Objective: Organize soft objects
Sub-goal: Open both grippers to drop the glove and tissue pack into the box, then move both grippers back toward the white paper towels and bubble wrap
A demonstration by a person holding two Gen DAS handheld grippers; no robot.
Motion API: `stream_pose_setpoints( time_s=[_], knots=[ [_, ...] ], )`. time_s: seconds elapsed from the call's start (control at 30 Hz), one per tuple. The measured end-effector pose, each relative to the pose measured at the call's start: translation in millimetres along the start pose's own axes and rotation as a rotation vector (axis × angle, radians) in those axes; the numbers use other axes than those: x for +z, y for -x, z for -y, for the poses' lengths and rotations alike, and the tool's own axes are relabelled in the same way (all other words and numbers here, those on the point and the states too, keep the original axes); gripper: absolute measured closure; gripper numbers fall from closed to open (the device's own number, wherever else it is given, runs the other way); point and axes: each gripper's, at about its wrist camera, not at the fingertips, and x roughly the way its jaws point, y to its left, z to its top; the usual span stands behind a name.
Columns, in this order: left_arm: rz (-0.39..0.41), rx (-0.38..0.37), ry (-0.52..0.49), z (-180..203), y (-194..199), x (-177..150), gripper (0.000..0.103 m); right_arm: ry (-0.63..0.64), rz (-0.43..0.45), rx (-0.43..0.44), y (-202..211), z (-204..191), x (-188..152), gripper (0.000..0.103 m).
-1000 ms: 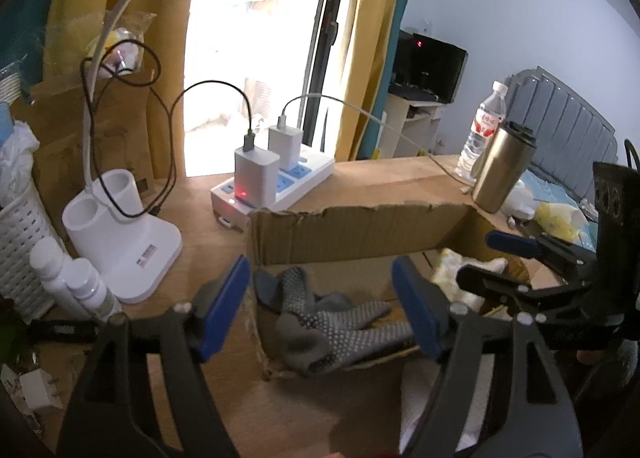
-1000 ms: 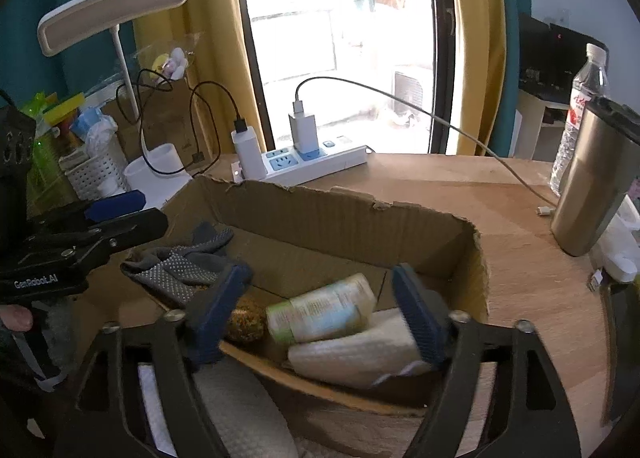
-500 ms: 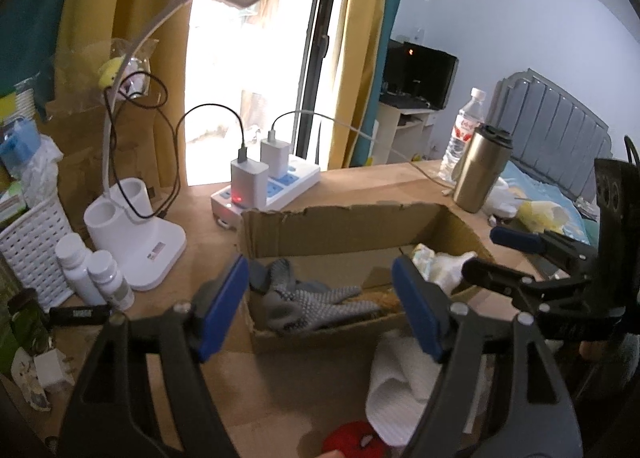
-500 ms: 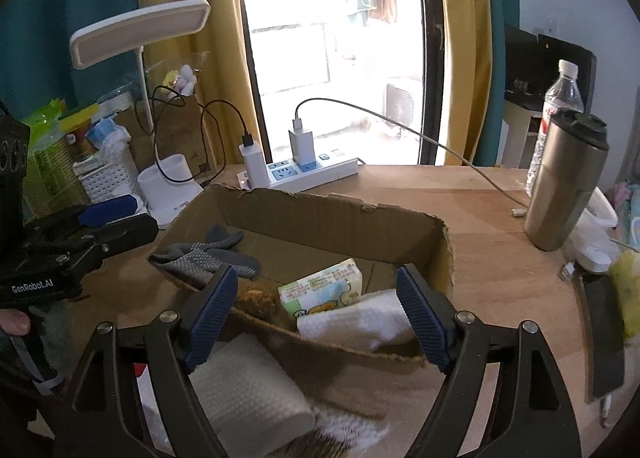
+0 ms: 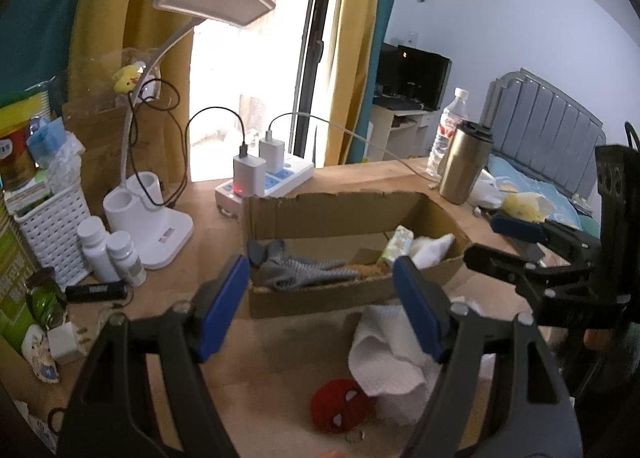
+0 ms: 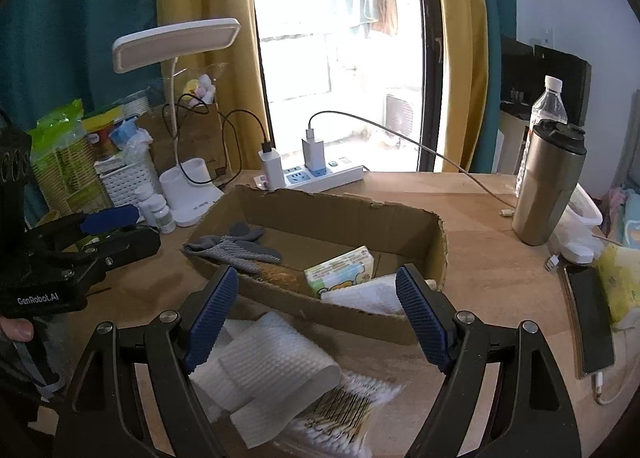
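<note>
— Cardboard box (image 6: 424,314) — sat on the wooden desk (image 6: 480,258), open-topped, near wall low and ragged. Held a grey dotted glove (image 6: 236,248) at the left end, draped over the near edge; a small printed tissue pack (image 6: 344,270) and a folded white cloth (image 6: 368,292) toward the right end, with something brown and fuzzy (image 6: 280,276) between glove and pack.

— And outside the box?

— Lay in front of it: a rolled white towel (image 6: 276,362) on more white cloth, just beside a clear pack of cotton swabs (image 6: 344,406). Seen from the left wrist, also a red plush ball (image 5: 340,406) with a spider-web face, touching the white towel (image 5: 384,358).

— Grippers?

— Left gripper (image 5: 320,306): hovered short of the box's near wall, jaws standing apart, nothing between the blue pads. Right gripper (image 6: 316,314): jaws wide apart too, empty, above the towel and the box's near edge. Neither touched anything.

— Around the desk?

— Behind the box, a white power strip (image 6: 320,174) with two chargers plugged in; to the left, a white desk lamp (image 6: 180,42) and small white bottles (image 6: 158,210); to the right, a steel tumbler (image 6: 548,186) beside a water bottle (image 6: 548,106), well apart from the box. Dark phone (image 6: 590,318) at the right edge.
</note>
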Motion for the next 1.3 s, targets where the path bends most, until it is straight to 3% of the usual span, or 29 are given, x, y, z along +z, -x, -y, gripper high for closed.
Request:
stream_pose_setpoints(
  time_s=[0.33,0.73,1.3],
  knots=[
    [-0.01,0.006,0.026,-4,13,-19,0.027,0.016,-0.004,0.008,10,-13,-9,0.019],
    [-0.042,0.022,0.058,-24,15,-43,0.027,0.03,-0.061,0.026,-7,-32,-26,0.019],
    [-0.063,0.041,0.123,-55,13,-60,0.027,0.079,-0.218,0.019,-55,-57,-42,0.019]
  ],
)
